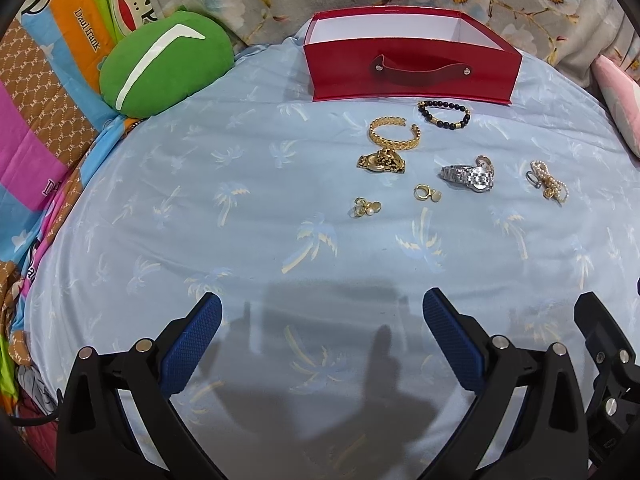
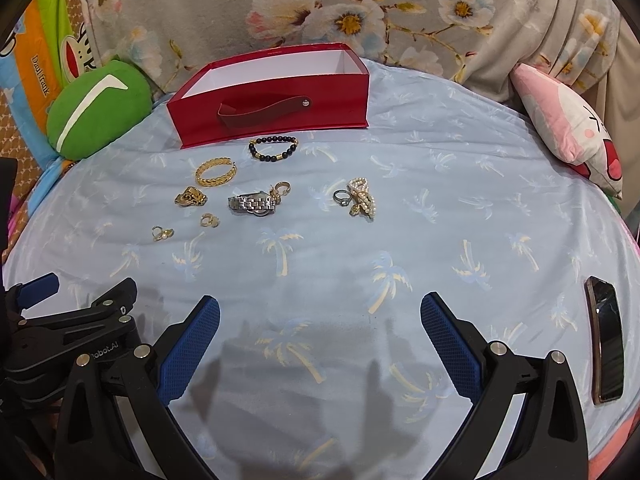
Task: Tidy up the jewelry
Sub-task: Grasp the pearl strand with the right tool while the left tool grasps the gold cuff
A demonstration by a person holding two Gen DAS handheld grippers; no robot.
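A red open box (image 1: 412,76) (image 2: 272,108) with a strap handle stands at the far side of the light blue sheet. In front of it lie a black bead bracelet (image 1: 444,114) (image 2: 274,148), a gold bangle (image 1: 394,132) (image 2: 215,172), a gold chain piece (image 1: 382,162) (image 2: 190,197), a silver watch (image 1: 468,176) (image 2: 253,203), a pearl piece (image 1: 549,186) (image 2: 362,198), a silver ring (image 2: 341,196) and small gold earrings (image 1: 366,207) (image 1: 427,193) (image 2: 162,233) (image 2: 209,220). My left gripper (image 1: 322,316) and right gripper (image 2: 320,316) are open, empty, well short of the jewelry.
A green cushion (image 1: 164,68) (image 2: 96,110) sits far left and a pink cushion (image 2: 568,124) far right. A phone (image 2: 606,340) lies on the sheet at the right. A floral blanket (image 2: 360,12) rises behind the box.
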